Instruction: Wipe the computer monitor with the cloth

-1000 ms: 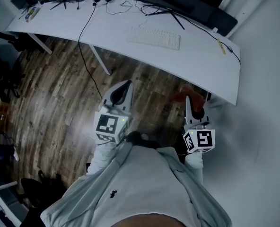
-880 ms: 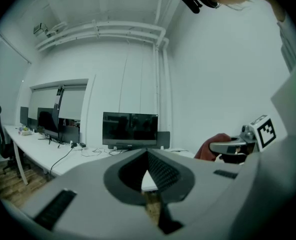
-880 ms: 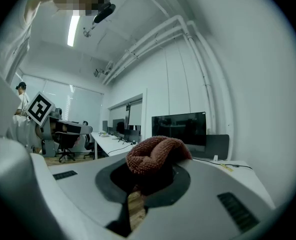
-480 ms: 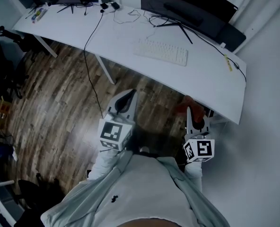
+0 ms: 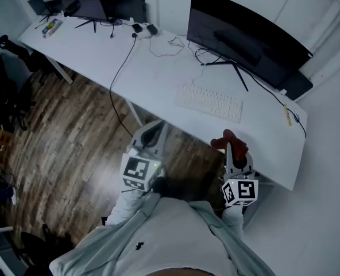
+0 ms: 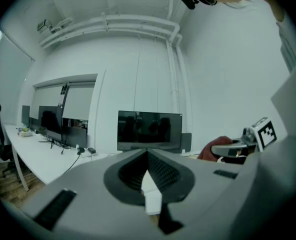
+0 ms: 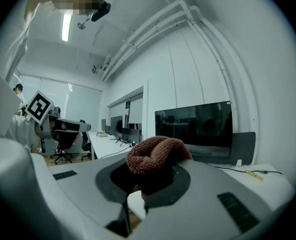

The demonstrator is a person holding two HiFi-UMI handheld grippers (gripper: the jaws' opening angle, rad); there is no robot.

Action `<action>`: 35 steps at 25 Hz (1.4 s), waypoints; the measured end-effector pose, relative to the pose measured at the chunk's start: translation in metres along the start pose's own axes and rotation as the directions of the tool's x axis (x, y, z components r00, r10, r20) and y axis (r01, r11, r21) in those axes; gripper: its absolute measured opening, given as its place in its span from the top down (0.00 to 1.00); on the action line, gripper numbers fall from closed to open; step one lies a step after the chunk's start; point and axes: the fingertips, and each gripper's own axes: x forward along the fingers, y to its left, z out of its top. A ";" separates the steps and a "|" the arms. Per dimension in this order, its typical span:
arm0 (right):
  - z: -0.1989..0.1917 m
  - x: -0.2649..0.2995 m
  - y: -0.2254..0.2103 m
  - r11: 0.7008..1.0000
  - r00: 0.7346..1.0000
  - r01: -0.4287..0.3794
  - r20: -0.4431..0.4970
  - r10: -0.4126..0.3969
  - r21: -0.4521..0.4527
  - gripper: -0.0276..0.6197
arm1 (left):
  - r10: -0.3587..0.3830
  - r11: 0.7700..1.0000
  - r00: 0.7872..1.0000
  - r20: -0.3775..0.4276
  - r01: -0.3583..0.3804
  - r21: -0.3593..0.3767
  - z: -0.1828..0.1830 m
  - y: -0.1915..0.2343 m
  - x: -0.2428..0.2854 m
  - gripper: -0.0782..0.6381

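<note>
The right gripper (image 7: 150, 171) stays clamped on the bunched rust-brown cloth (image 7: 157, 153), which now sits at the near edge of the white counter (image 5: 158, 73), near the keyboard (image 5: 210, 102); a second ago it hung over the wooden floor (image 5: 72, 137). The left gripper (image 6: 146, 151), jaws together on nothing, has come closer too. The dark monitor (image 5: 244, 39), well apart from the cloth, now shows whole

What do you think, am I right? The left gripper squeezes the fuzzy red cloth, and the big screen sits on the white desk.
Not quite: the right gripper squeezes the fuzzy red cloth, as the right gripper view shows. The big screen does sit on the white desk.
</note>
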 end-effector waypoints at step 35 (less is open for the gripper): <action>0.037 0.298 -0.065 0.999 1.000 0.028 0.006 -0.028 -0.023 0.90 | -0.043 0.999 0.999 0.003 0.043 0.004 0.023 0.183 0.236 0.86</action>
